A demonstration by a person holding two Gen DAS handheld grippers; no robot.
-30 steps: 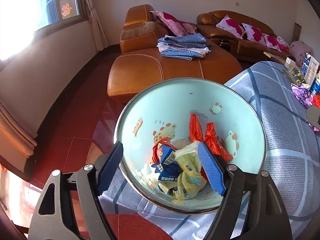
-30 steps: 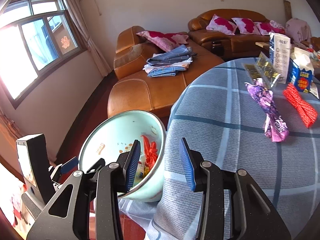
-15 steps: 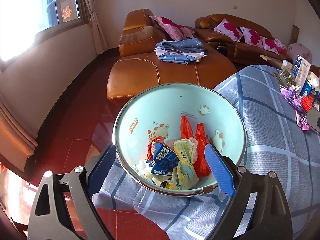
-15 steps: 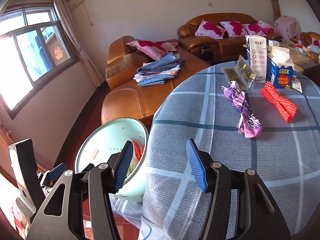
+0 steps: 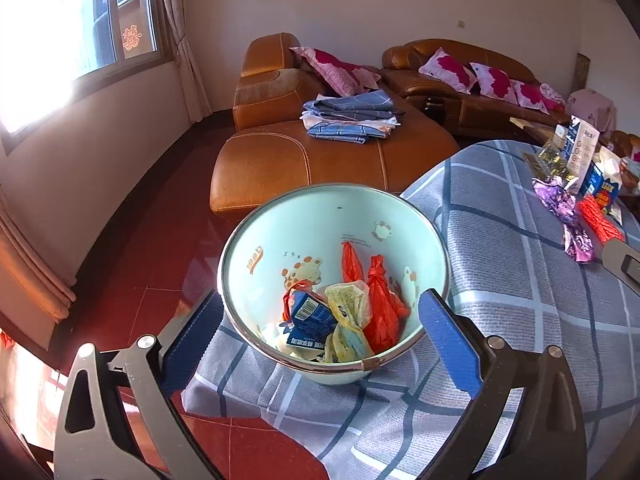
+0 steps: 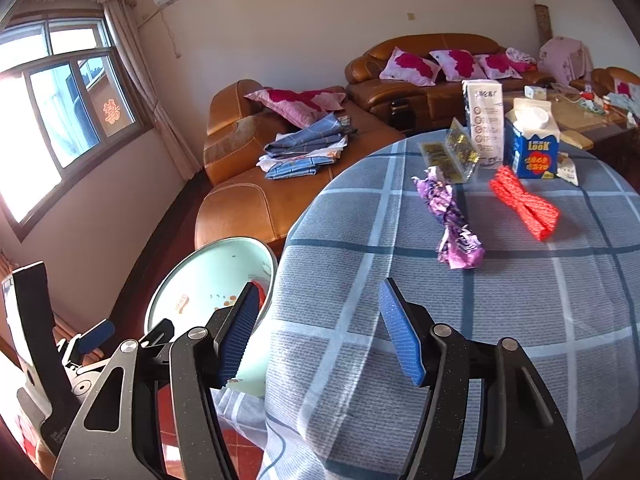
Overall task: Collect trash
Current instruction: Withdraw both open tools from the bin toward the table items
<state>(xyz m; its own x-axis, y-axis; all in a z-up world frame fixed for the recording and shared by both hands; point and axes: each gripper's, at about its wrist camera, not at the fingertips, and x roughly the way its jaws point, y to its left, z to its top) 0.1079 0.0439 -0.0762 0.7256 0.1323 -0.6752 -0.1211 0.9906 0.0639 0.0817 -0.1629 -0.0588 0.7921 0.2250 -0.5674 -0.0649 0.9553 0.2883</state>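
A mint-green bowl with cartoon animals sits at the left edge of the grey checked tablecloth. It holds crumpled trash: a blue carton, yellow bags and red bags. My left gripper is open, its blue pads on either side of the bowl, drawn back from it. My right gripper is open and empty above the tablecloth, with the bowl to its left. A purple wrapper and a red net bundle lie ahead of it.
A blue LOOK carton, a white box and a gold foil packet stand at the table's far side. An orange leather sofa with folded cloth stands beyond the table. The floor is red tile.
My left gripper has pulled back from the bowl and opened wider. My right gripper has moved right over the table and opened wider; the wrappers now sit nearer its centre.
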